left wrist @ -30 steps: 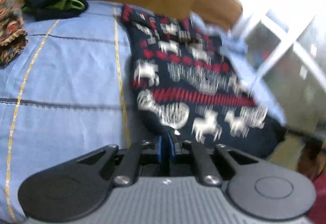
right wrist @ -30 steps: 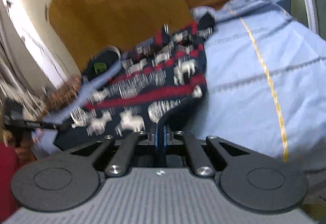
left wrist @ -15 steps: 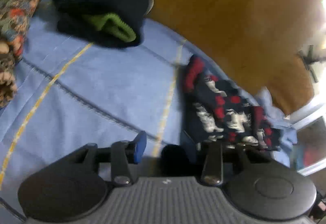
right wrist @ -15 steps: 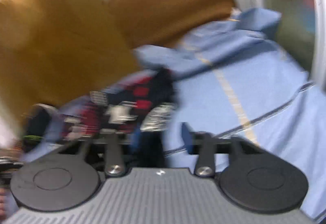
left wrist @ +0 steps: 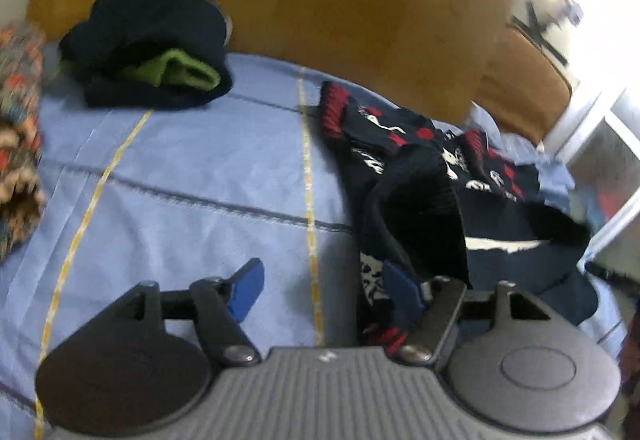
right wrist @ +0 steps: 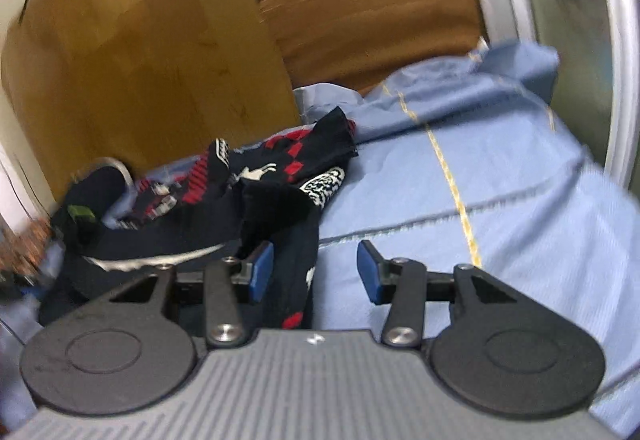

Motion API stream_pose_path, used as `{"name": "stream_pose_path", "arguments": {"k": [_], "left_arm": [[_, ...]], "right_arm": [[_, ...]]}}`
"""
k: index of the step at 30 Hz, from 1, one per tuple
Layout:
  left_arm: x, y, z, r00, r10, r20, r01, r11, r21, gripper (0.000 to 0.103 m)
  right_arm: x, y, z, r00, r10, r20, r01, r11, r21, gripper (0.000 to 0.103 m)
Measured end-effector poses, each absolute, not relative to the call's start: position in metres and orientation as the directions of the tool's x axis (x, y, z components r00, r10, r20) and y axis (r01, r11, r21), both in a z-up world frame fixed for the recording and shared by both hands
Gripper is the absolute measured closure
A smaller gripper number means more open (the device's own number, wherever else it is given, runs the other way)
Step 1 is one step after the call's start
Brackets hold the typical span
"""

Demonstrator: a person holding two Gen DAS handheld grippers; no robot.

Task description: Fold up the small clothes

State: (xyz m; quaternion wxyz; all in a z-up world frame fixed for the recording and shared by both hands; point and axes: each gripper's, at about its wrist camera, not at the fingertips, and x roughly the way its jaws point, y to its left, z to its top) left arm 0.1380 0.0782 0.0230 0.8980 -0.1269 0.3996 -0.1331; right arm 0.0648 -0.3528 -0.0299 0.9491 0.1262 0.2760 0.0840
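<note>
A small navy knit sweater with red and white reindeer pattern lies crumpled and partly folded on the blue bedsheet. My left gripper is open, and the sweater's edge drapes over its right finger. In the right wrist view the same sweater lies at the centre left. My right gripper is open, with a hanging part of the sweater between the fingers near the left pad.
A folded navy and green garment lies at the far left by the wooden headboard. A patterned knit item sits at the left edge. A brown cushion stands at the back. The bed edge is on the right.
Both grippers were shut on the sweater's hem a second ago. They have opened and let it go, and the sweater now lies bunched toward the headboard.
</note>
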Motion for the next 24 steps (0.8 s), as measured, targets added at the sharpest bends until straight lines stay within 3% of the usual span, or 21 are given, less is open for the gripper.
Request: {"name": "stream_pose_path", "arguments": {"k": [4, 6, 9, 11, 14, 18, 21, 22, 24], "left_arm": [[0.144, 0.069, 0.021, 0.639, -0.330, -0.695, 0.142, 0.939, -0.315, 0.031], [0.146, 0.070, 0.021, 0.638, -0.333, -0.694, 0.137, 0.936, -0.323, 0.031], [0.150, 0.069, 0.023, 0.649, -0.329, -0.686, 0.114, 0.933, -0.340, 0.030], [0.150, 0.074, 0.028, 0.666, -0.337, -0.666, 0.101, 0.925, -0.366, 0.029], [0.146, 0.079, 0.038, 0.688, -0.341, -0.640, 0.104, 0.920, -0.379, 0.026], [0.138, 0.079, 0.046, 0.710, -0.357, -0.606, 0.152, 0.919, -0.364, 0.019], [0.140, 0.070, 0.042, 0.700, -0.354, -0.620, 0.173, 0.927, -0.334, 0.016], [0.141, 0.066, 0.039, 0.692, -0.352, -0.630, 0.179, 0.929, -0.322, 0.017], [0.142, 0.058, 0.033, 0.678, -0.346, -0.648, 0.195, 0.935, -0.295, 0.033]], "right_arm": [[0.093, -0.314, -0.032, 0.842, 0.110, -0.529, -0.142, 0.990, -0.021, 0.054], [0.109, -0.302, -0.034, 0.837, 0.105, -0.537, -0.179, 0.980, -0.087, 0.054], [0.135, -0.297, -0.025, 0.844, 0.151, -0.515, -0.184, 0.983, -0.012, 0.053], [0.156, -0.308, -0.017, 0.858, 0.144, -0.493, -0.100, 0.988, 0.113, 0.049], [0.179, -0.339, -0.016, 0.837, 0.106, -0.536, 0.045, 0.964, 0.262, 0.048], [0.156, -0.358, -0.017, 0.842, 0.113, -0.528, 0.035, 0.965, 0.262, 0.048], [0.130, -0.362, -0.023, 0.834, 0.149, -0.531, -0.007, 0.966, 0.260, 0.040], [0.122, -0.362, -0.027, 0.826, 0.165, -0.539, -0.019, 0.964, 0.266, 0.040], [0.110, -0.357, -0.034, 0.810, 0.192, -0.553, -0.034, 0.958, 0.284, 0.040]]}}
